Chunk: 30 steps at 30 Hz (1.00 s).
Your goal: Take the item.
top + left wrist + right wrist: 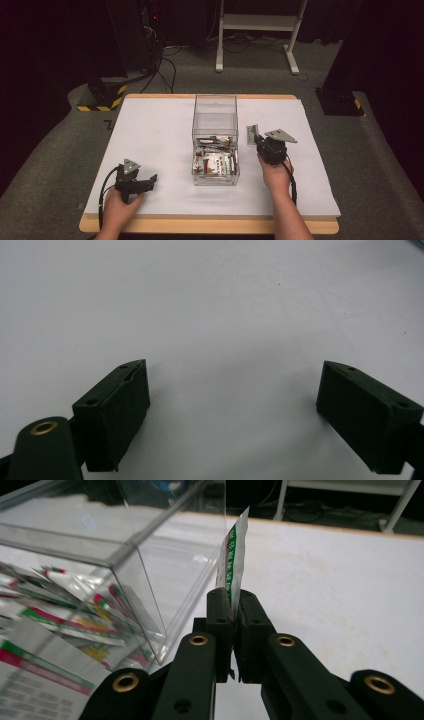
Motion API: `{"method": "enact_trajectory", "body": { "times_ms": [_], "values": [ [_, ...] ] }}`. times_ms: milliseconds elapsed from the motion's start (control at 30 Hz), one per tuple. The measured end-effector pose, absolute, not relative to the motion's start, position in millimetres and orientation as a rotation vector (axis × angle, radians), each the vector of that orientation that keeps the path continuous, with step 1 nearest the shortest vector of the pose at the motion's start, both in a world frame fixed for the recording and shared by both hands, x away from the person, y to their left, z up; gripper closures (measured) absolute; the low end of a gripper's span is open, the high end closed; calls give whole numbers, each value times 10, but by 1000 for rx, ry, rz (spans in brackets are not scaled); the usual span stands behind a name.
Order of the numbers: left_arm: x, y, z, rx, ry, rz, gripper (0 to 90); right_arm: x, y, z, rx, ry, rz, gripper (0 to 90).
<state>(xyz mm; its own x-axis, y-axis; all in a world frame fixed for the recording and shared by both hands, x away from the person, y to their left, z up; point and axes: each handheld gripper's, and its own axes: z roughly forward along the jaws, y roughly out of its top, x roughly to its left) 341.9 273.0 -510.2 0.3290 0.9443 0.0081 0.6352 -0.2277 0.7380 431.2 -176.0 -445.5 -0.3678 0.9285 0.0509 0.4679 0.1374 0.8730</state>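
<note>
At the middle of the white tabletop (150, 130) stands a clear plastic box (215, 117), open at the top, its nearer end heaped with small printed packets (214, 161) in white, red and green. Just to the right of the box, the right gripper (254, 135) is held above the surface in the person's right hand (273, 172), jaws pressed together on a single packet (233, 555) — seen in the right gripper view as a thin sachet standing upright on edge, with a green and red stripe and a silvery rim, poking up above the jaw tips. The box wall sits close beside it on that view's left, not touching.

Over toward the near left corner, well apart from the box, the left gripper (150, 180) rests low over the tabletop in the left hand (120, 205). Its jaws stand wide apart — in the left gripper view there is bare white surface between them, nothing held.

A cable (291, 182) trails back along the right forearm.
</note>
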Motion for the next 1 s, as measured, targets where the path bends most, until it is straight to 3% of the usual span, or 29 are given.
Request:
{"method": "enact_trajectory", "body": {
  "times_ms": [1000],
  "values": [
    [3419,2731,-5102,1957,1385,620,139,4469,-1836,-4698,1410,1931,1071,845]
  ]
}}
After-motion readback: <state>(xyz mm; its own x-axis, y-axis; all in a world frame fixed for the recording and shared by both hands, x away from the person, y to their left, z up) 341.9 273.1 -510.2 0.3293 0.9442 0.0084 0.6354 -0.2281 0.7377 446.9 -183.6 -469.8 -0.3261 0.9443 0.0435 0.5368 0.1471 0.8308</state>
